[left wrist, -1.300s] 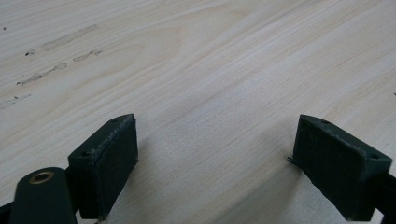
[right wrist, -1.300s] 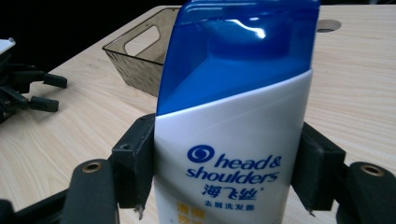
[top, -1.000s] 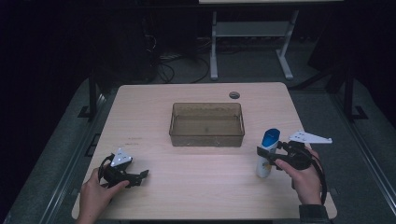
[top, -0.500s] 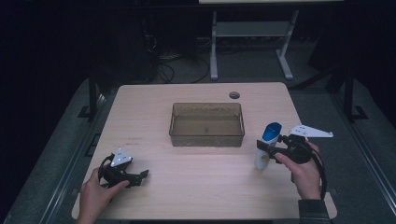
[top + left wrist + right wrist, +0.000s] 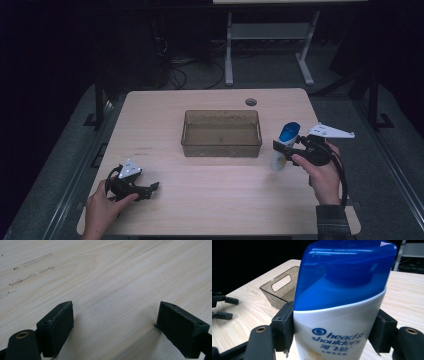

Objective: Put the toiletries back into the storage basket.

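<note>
My right gripper is shut on a white shampoo bottle with a blue cap, right of the bin. The bottle tilts, and its base sits close over the table. In the right gripper view the two pads press on the bottle just below the cap, one on each side. My left gripper rests low at the table's front left, held by a hand. Its jaws stand wide open over bare wood with nothing between them.
A clear brown plastic bin stands in the middle of the wooden table; its handle cut-out faces the right gripper. A small round grommet lies near the far edge. Dark floor, cables and a stand lie beyond.
The right hand has raised the bottle a little and tipped it from upright to a lean. The left hand and its gripper have not moved.
</note>
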### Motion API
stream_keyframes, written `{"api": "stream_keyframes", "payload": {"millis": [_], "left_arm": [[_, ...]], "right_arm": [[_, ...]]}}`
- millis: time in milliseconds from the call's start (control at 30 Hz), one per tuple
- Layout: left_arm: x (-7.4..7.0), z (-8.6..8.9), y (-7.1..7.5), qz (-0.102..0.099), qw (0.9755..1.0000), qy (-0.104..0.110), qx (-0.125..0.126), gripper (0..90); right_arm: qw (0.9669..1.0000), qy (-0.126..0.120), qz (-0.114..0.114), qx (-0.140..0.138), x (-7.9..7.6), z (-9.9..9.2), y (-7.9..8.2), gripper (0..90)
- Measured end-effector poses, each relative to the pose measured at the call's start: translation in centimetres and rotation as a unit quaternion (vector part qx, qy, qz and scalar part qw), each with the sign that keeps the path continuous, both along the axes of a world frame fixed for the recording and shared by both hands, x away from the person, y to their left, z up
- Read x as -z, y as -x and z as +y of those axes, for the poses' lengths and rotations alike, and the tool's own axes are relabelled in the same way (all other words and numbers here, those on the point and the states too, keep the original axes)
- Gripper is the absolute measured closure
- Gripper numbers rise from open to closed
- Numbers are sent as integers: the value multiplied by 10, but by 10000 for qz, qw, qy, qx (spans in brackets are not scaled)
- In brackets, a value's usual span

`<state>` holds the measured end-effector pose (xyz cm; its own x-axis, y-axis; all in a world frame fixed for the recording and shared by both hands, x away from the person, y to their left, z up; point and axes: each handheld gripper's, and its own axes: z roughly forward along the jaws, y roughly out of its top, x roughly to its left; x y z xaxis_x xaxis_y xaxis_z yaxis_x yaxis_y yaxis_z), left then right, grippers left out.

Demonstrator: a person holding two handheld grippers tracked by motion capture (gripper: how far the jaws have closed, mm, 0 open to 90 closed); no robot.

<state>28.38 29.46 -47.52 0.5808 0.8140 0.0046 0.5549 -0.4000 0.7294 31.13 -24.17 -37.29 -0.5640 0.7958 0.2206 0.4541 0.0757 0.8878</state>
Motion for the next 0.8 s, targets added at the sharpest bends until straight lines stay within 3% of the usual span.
{"api": "stream_keyframes", "payload": {"millis": [800], "left_arm": [[0,1,0,13,10000,-43,29,129]], "right_arm": [[9993,-37,-357,48,-31,19,-30,323]]}}
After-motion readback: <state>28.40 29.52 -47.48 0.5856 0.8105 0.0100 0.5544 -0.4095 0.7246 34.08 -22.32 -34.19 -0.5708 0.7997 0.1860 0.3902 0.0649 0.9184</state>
